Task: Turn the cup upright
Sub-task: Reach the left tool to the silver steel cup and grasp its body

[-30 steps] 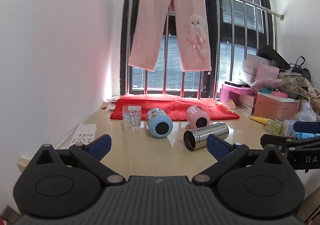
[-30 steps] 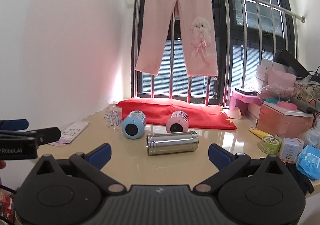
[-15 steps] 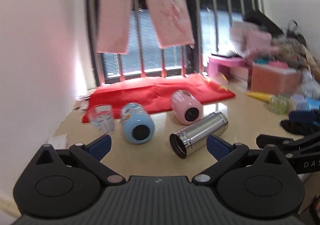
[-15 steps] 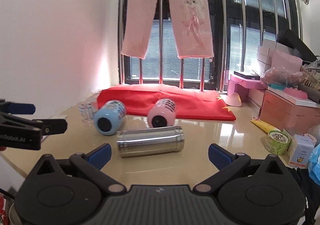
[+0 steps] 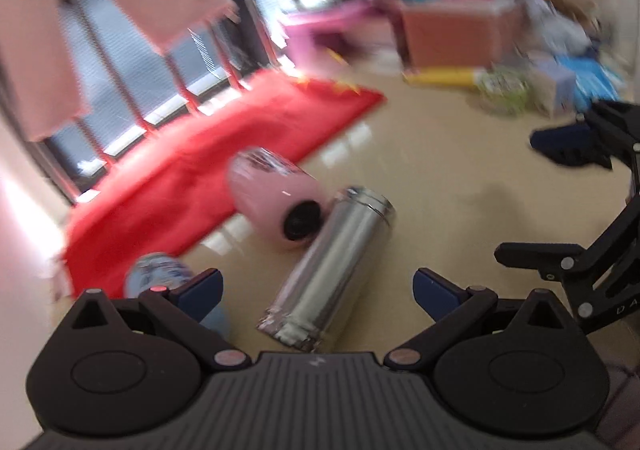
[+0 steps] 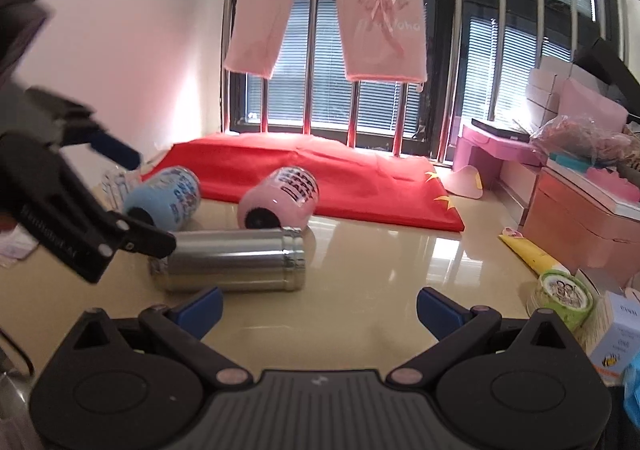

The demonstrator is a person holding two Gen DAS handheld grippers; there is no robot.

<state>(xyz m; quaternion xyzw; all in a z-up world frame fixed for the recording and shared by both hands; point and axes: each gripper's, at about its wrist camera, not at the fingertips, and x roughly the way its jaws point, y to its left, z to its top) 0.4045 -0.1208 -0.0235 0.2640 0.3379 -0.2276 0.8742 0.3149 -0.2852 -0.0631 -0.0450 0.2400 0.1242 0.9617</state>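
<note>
A steel cup lies on its side on the beige table, its open end toward the left wrist camera. A pink cup and a blue cup lie on their sides beside it. My left gripper is open and empty, its jaws standing either side of the steel cup's near end. It also shows in the right wrist view. My right gripper is open and empty, just in front of the steel cup. It shows at the right edge of the left wrist view.
A red cloth lies behind the cups below the window bars. A clear glass stands left of the blue cup. A tape roll, a yellow tube and boxes crowd the right side.
My left gripper has swung in fast, tilting and closing on the steel cup's open end. My right gripper has moved forward toward the cups. The cups have not moved.
</note>
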